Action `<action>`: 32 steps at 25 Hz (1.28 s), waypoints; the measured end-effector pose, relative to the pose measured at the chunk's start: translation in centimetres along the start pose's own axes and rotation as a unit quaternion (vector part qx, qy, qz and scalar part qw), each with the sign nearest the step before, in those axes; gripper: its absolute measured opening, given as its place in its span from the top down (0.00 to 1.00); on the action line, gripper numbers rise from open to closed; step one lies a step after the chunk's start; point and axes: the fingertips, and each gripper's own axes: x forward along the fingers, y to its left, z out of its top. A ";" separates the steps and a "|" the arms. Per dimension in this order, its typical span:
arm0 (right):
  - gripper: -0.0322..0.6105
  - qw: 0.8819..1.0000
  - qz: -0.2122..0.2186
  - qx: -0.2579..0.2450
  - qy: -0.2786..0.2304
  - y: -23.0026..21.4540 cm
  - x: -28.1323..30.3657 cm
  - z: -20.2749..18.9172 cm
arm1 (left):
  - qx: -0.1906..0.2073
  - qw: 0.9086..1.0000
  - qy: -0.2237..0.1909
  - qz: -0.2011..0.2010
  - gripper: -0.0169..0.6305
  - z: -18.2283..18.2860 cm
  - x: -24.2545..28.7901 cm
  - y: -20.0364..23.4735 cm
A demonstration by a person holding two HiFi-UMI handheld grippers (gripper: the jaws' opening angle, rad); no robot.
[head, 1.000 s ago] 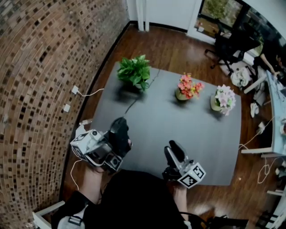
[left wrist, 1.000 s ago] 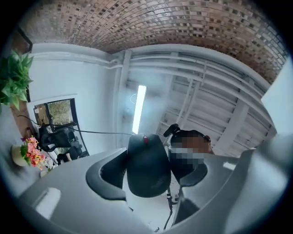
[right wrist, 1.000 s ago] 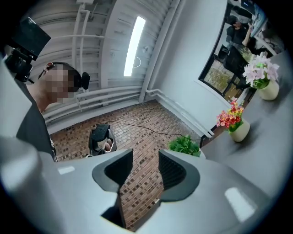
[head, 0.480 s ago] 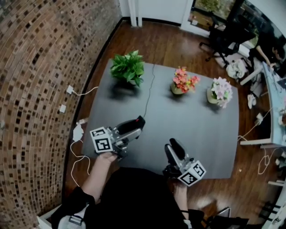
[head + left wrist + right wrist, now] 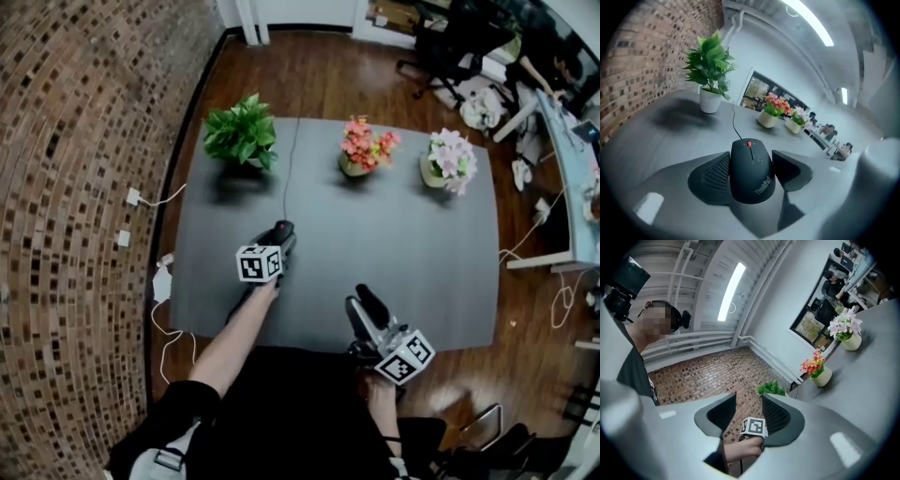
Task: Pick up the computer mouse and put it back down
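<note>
A black wired computer mouse point(image 5: 751, 169) with a red scroll wheel sits between the jaws of my left gripper point(image 5: 751, 159), which is shut on its sides. In the head view this gripper point(image 5: 282, 236) reaches out low over the grey table point(image 5: 422, 253), left of centre, with the mouse point(image 5: 282, 230) at its tip. I cannot tell whether the mouse rests on the tabletop. Its cable point(image 5: 286, 169) runs away towards the far edge. My right gripper point(image 5: 362, 302) hovers at the near edge, open, with nothing between its jaws point(image 5: 749, 405).
Three pots stand along the far side: a green plant point(image 5: 239, 137), orange-pink flowers point(image 5: 364, 148) and white-pink flowers point(image 5: 448, 157). A brick wall point(image 5: 75, 187) runs along the left. A white adapter point(image 5: 161, 281) and cords lie on the wooden floor.
My left gripper has swung from close by the body forward and down to the tabletop with the mouse in it. The right gripper has barely shifted.
</note>
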 end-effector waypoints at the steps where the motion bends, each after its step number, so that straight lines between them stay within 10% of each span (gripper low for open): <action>1: 0.72 1.000 -0.004 -0.002 -0.001 -0.1 -0.2 0.0 | 0.024 0.999 0.011 0.022 0.54 -0.3 1.2 0.6; 6: 0.72 1.000 -0.026 -0.009 -0.009 -0.8 -1.8 0.8 | 0.039 0.991 0.073 0.110 0.54 -3.3 4.9 4.5; 14: 0.72 0.999 -0.039 -0.009 -0.009 -2.0 -3.5 1.2 | 0.026 0.985 0.060 0.161 0.54 -3.7 5.7 4.9; 25: 0.72 1.000 -0.015 -0.007 0.010 -2.1 -1.6 0.6 | -0.026 0.996 -0.037 0.080 0.45 -3.9 -2.2 4.5; 28: 0.72 1.000 -0.001 -0.005 0.022 -2.3 -0.4 0.2 | -0.112 0.986 -0.116 0.036 0.45 -2.6 -7.7 4.5; 32: 0.72 0.998 0.033 -0.007 0.044 -1.6 2.2 -0.2 | -0.155 0.961 -0.190 -0.124 0.47 0.6 -14.1 0.0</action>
